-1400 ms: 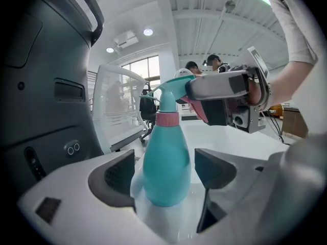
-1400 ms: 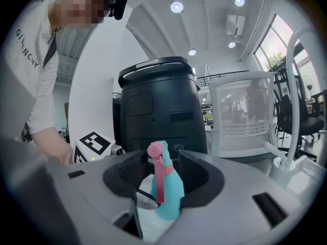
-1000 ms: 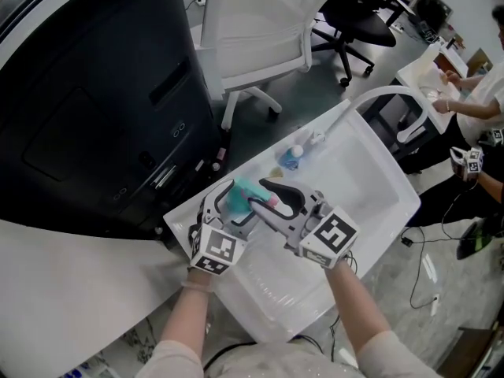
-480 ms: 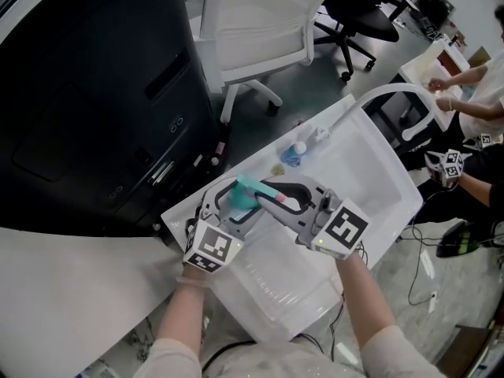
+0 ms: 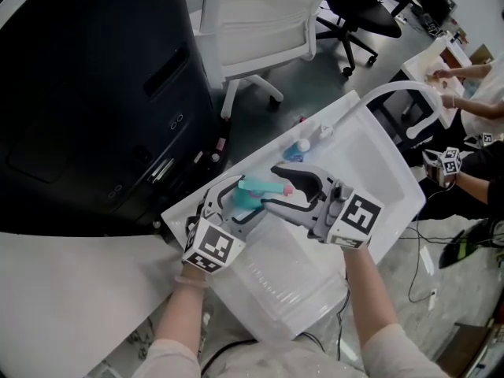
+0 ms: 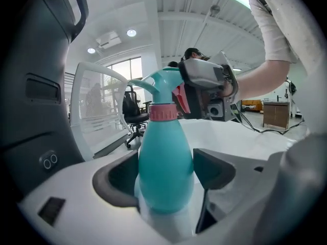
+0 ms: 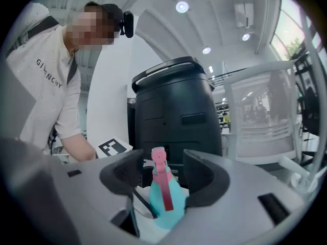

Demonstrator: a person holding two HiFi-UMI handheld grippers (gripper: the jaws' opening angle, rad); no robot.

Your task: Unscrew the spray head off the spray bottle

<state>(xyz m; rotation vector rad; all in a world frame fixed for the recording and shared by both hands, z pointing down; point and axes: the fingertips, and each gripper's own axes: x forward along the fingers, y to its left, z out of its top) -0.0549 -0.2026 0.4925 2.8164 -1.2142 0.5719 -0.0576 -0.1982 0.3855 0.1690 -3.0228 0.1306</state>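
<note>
A teal spray bottle (image 5: 246, 195) with a pink collar (image 6: 162, 112) stands upright over the white table (image 5: 370, 156). My left gripper (image 5: 235, 203) is shut on its body (image 6: 166, 172), a pad on each side. The right gripper (image 5: 273, 187) comes in level from the right at the height of the spray head (image 6: 166, 80). Its jaws have just been opening. They now stand open, with the spray head and its pink trigger (image 7: 163, 190) between them. The right gripper (image 7: 162, 175) shows a gap on the left side of the head.
A big black bin (image 5: 94, 93) stands left of the table, and a white office chair (image 5: 260, 30) behind it. A small blue object (image 5: 293, 152) lies near the table's far edge. A white curved bar (image 5: 394, 93) rises at the far corner. Another person (image 5: 472, 77) works at the right.
The right gripper's jaws closed on the spray head, then spread wide again. The right hand has shifted slightly to the right. The left gripper keeps the bottle in place.
</note>
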